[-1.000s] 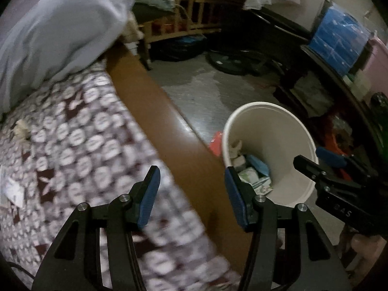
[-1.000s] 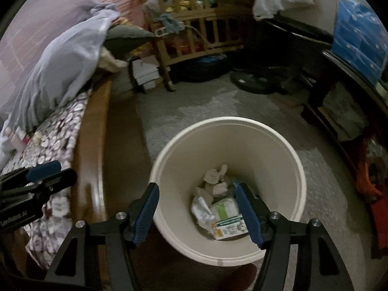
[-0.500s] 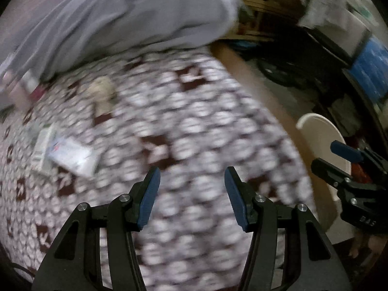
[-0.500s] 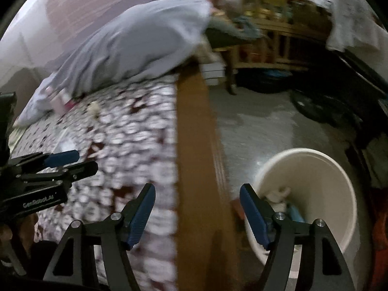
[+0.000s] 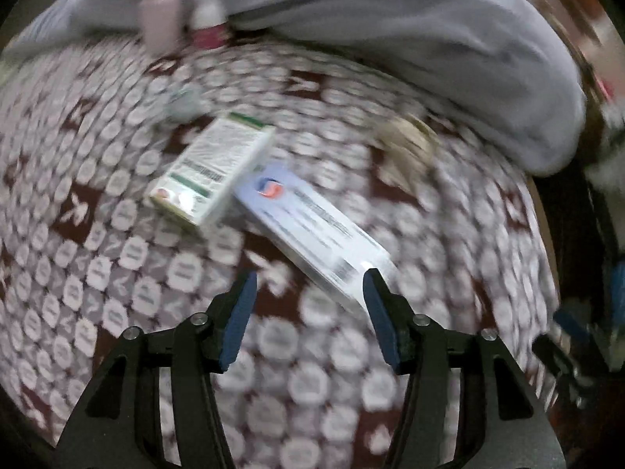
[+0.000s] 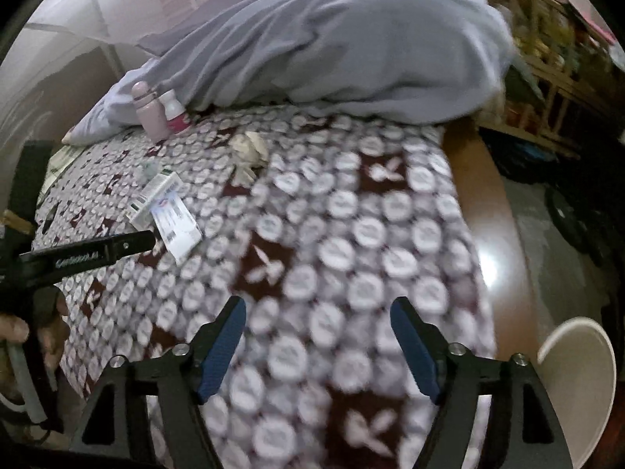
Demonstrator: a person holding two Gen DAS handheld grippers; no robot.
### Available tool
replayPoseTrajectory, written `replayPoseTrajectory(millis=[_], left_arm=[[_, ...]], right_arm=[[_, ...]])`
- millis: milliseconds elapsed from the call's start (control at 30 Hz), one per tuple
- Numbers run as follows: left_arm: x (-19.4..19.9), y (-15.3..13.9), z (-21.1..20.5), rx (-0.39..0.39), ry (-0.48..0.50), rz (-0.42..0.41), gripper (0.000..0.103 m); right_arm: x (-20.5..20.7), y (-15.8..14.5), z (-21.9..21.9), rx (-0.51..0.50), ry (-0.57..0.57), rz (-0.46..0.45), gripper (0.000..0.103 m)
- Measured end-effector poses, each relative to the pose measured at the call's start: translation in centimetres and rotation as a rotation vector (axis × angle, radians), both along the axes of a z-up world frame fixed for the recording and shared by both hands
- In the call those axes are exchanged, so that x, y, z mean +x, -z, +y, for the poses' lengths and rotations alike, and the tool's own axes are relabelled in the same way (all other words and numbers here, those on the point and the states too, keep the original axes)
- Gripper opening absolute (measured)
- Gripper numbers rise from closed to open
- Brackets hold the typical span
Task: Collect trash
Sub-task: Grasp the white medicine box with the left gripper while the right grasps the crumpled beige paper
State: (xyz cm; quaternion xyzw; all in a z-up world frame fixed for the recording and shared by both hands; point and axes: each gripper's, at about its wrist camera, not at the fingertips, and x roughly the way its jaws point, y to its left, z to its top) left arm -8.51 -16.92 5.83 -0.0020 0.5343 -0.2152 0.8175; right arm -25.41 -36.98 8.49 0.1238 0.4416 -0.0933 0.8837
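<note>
Trash, item one: flat white-and-blue carton (image 5: pixel 312 234), lying on the patterned bed cover (image 5: pixel 129 273) toward the far side of the bed, away from the wooden edge (image 6: pixel 480 211).
Item two: green-and-white carton (image 5: pixel 211 168), touching the first at one corner.
Item three: crumpled tissue (image 5: pixel 406 148), apart from both cartons, nearer the grey bedding (image 5: pixel 390 31) at the head of the bed.
Item four: small pale scrap (image 5: pixel 183 101) beyond the green carton; too blurred to identify.
Not trash by appearance: pink bottle (image 6: pixel 146 111) and white bottle with a pink label (image 6: pixel 174 111), upright against the bedding.
Receptacle: white bin (image 6: pixel 578 375), on the floor past the wooden edge.

Left gripper (image 5: pixel 308 312): empty, jaws opening, poised over the bed with the near end of the white-and-blue carton just beyond its right finger; no pad touches it.
Right gripper (image 6: pixel 318 344): empty, jaws opening, over bare cover nearer the wooden edge.

Step in hand, as judged: the approach to the next pieces. Next move calls for the left gripper to straddle the flat carton's narrow width and close; the tissue looks the likely target for the right.
</note>
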Motion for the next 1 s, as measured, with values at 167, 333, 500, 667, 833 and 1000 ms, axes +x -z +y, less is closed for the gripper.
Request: replayPoseTrajectory(millis=[167, 333, 500, 667, 833, 1000], left_arm=[[3.0, 1.9, -0.7, -0.044, -0.039, 0.059, 0.059], [4.7, 3.0, -3.4, -0.020, -0.027, 0.057, 0.062], [5.4, 3.8, -4.7, 0.007, 0.012, 0.039, 0.063], [4.6, 3.9, -3.9, 0.000, 0.106, 0.020, 0.059], [3.5, 3.7, -2.3, 0.003, 0.149, 0.017, 0.053], [2.9, 3.2, -1.8, 0.011, 0.151, -0.002, 0.053]], right_arm=[[4.0, 0.2, -0.3, -0.005, -0.026, 0.009, 0.077], [6.4, 0.6, -1.3, -0.004, -0.024, 0.014, 0.077], [9.1, 0.8, -1.9, -0.014, -0.036, 0.015, 0.077], [12.9, 1.0, -1.8, -0.015, -0.062, -0.002, 0.077], [17.6, 1.7, 0.1, -0.024, -0.138, -0.019, 0.077], [20.7, 3.9, 1.9, -0.070, -0.165, 0.030, 0.033]])
